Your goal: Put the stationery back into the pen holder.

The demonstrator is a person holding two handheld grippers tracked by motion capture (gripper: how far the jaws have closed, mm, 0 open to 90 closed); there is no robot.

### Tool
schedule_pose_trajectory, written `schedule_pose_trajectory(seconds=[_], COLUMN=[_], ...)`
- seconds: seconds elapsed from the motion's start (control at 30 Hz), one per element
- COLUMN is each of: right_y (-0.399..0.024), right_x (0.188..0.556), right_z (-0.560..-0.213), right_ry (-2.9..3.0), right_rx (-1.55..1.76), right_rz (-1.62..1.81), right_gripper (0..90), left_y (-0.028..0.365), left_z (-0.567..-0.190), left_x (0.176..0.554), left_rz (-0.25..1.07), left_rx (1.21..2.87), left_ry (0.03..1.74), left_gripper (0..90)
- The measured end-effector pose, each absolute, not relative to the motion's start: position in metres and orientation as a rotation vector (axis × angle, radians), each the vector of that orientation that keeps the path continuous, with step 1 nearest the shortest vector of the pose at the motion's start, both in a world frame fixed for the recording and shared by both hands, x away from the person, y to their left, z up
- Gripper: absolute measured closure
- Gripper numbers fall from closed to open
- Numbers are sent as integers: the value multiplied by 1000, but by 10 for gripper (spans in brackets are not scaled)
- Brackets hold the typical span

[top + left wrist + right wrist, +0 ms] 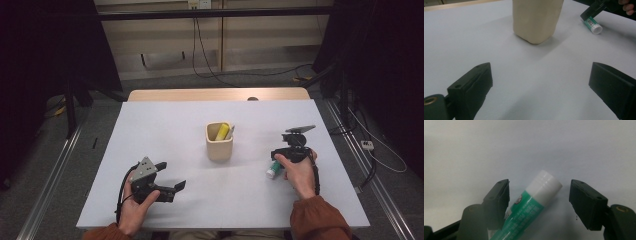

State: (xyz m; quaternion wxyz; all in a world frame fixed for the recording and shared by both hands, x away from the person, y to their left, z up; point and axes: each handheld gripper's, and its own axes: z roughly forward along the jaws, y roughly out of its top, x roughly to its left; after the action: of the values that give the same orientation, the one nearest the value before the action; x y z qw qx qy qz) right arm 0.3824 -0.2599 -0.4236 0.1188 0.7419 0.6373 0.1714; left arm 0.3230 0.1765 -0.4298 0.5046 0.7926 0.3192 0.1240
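Right gripper (278,161) is down over the green glue stick (273,170), near the right edge of the white table (165,130), slightly toward the near side. In the right gripper view the glue stick (531,202) lies on the table between the two black jaws, white cap pointing away from the camera; the jaws stand partly open, the left one close against the tube or touching it, can't tell which, the right one with a clear gap to the cap, so no firm grip. Left gripper (170,177) rests near the near-left corner, jaws wide apart with nothing between them, bare table under them in the left gripper view. Beige cup (219,145) stands upright around the middle of the table, between the two grippers, with a yellow item (222,131) inside. In the left gripper view the cup (536,20) is straight ahead, the glue stick (594,25) off to the upper right, well apart from it.
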Motion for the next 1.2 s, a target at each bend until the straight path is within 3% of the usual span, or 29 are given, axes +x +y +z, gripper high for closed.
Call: schedule_pose_trajectory(seconds=[0.3,0.5,0.67,1.2], right_y=[-262,-260,-259,-263], right_x=[386,391,390,391], right_z=[-429,-428,-428,-428], right_ry=[1851,1854,1855,1909], right_rx=[2201,2173,2152,2125], right_rz=[469,404,397,464], right_gripper=[379,525,583,592], left_y=[177,177,177,177], left_z=[-430,-429,-429,-430], left_x=[323,323,323,323], left_rz=[300,312,306,301], left_rx=[1910,1914,1912,1913], left_ry=[768,765,770,770], left_gripper=[49,49,49,49])
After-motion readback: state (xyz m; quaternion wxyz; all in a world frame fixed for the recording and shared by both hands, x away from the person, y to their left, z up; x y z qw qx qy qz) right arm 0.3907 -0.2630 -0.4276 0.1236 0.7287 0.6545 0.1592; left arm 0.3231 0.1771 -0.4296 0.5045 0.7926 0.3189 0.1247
